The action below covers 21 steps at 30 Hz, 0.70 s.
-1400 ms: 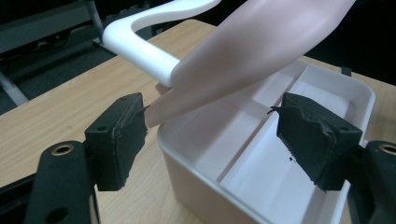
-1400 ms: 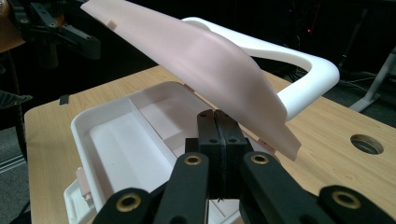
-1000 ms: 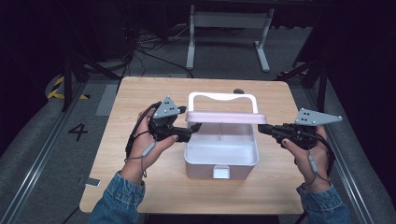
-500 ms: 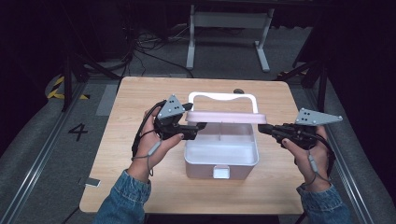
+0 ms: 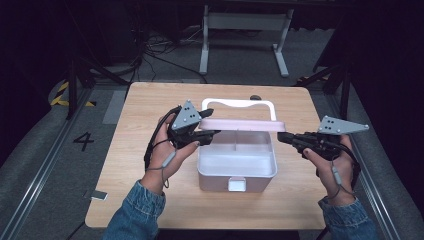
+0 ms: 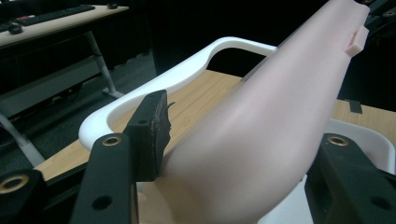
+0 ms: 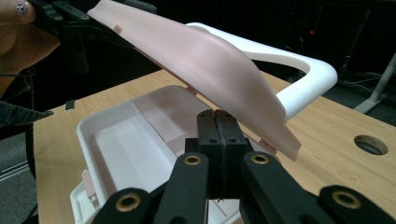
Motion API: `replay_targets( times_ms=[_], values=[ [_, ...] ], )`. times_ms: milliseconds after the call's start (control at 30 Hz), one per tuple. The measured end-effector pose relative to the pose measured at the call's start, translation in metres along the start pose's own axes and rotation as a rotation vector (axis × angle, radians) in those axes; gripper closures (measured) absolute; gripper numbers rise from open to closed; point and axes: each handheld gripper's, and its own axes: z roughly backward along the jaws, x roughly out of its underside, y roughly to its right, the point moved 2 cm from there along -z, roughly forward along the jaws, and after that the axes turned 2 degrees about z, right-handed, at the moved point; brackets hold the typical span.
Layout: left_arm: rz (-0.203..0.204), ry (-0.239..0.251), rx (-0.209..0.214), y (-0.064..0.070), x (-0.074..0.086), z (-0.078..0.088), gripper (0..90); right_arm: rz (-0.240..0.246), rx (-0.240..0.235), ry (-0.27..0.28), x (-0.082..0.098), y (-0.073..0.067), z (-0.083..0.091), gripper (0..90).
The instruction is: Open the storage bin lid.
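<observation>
A white compartment box (image 5: 237, 172) stands on the wooden table (image 5: 145, 110), with its white handle (image 5: 240, 103) at the back. Its pink lid (image 5: 245, 125) is raised above the box and slopes upward. My left gripper (image 5: 207, 134) is shut on the lid's left end; in the left gripper view the lid (image 6: 261, 121) lies between the jaws of that gripper (image 6: 247, 144). My right gripper (image 5: 281, 137) sits at the lid's right end. Its jaws (image 7: 217, 116) are pressed together just below the lid's (image 7: 205, 56) lower edge, nothing visible between them.
The box's compartments (image 7: 135, 140) look bare. A round cable hole (image 7: 371, 144) is in the table behind the box. A white desk frame (image 5: 245, 30) stands on the floor beyond the table, and bare tabletop lies on either side of the box.
My left hand has shifted right and turned, tilting its grey plate, with the lid's left end still gripped. The right gripper has held its place.
</observation>
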Motion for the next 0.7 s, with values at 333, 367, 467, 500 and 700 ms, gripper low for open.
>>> replay_targets(
  times_ms=[333,367,467,500,700],
  values=[
    [0.014,0.0,-0.01,-0.004,-0.003,-0.002,49.0,-0.007,0.019,0.006,0.002,0.001,0.008,90.0],
    [0.019,0.001,-0.01,-0.004,-0.003,-0.002,49.2,-0.01,0.023,0.006,0.003,0.001,0.009,90.0],
    [0.023,-0.002,-0.014,-0.007,-0.005,-0.003,51.1,-0.015,0.039,0.004,0.005,0.001,0.016,90.0],
    [0.021,-0.002,-0.019,-0.009,-0.006,-0.004,51.8,-0.018,0.045,0.008,0.006,0.002,0.018,90.0],
    [0.034,-0.002,-0.017,-0.017,-0.011,-0.007,55.3,-0.036,0.084,0.01,0.012,0.001,0.035,90.0]
  ],
)
